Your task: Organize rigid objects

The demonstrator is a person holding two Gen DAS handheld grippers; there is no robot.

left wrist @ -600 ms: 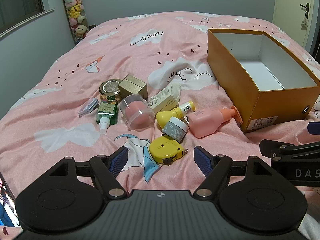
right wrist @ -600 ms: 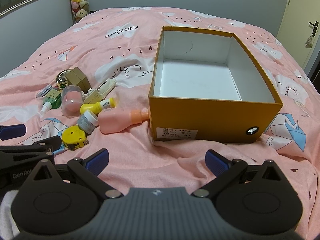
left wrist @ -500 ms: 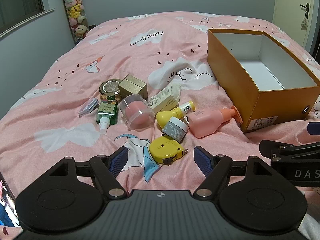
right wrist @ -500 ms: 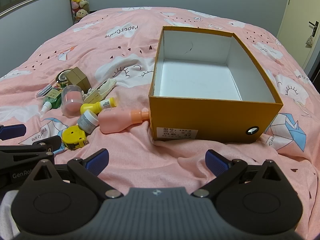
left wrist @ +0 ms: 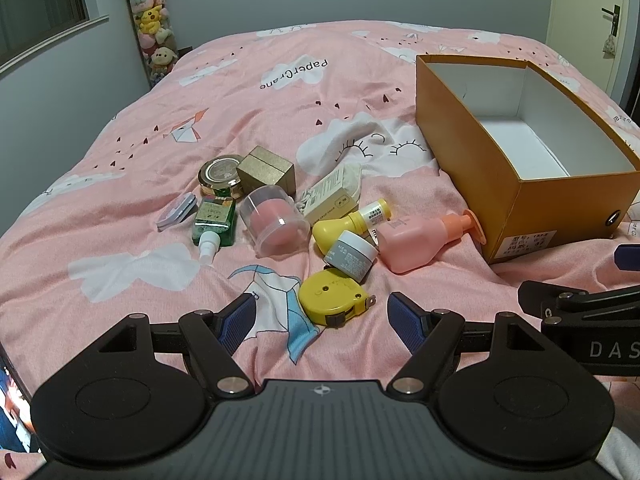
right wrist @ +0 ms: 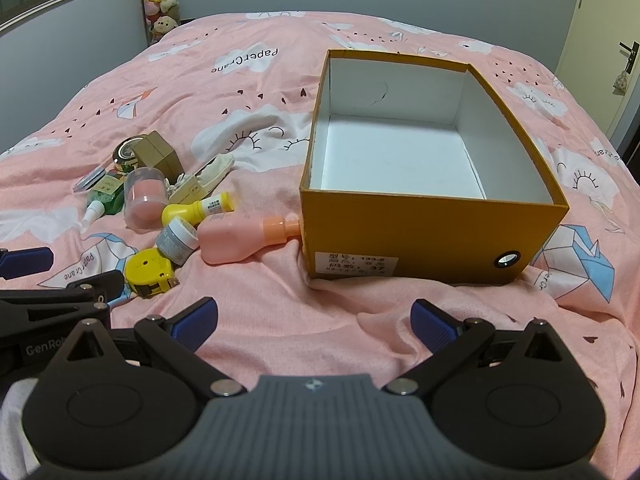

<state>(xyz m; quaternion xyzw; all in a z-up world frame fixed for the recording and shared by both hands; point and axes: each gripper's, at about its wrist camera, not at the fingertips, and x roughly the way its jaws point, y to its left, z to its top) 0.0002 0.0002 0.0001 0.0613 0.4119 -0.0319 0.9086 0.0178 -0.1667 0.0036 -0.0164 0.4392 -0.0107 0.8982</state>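
Note:
Several small items lie in a pile on the pink bedspread: a yellow tape measure (left wrist: 330, 297), a grey jar (left wrist: 351, 255), a pink pump bottle (left wrist: 420, 237), a yellow bottle (left wrist: 348, 224), a clear cup with a pink insert (left wrist: 274, 226), a green spray bottle (left wrist: 212, 226), a gold-lidded jar (left wrist: 220, 175) and a gold box (left wrist: 266, 174). My left gripper (left wrist: 322, 322) hovers open just in front of the tape measure. To the right stands an orange box (right wrist: 430, 216), open and empty, with my right gripper (right wrist: 314, 322) open before its near wall.
A cream packet (left wrist: 334, 196) and a flat grey case (left wrist: 176, 212) lie in the pile. Plush toys (left wrist: 154, 20) hang at the far left wall. A door (left wrist: 592, 20) stands at the back right. Pink bedspread (right wrist: 260, 88) stretches behind the items.

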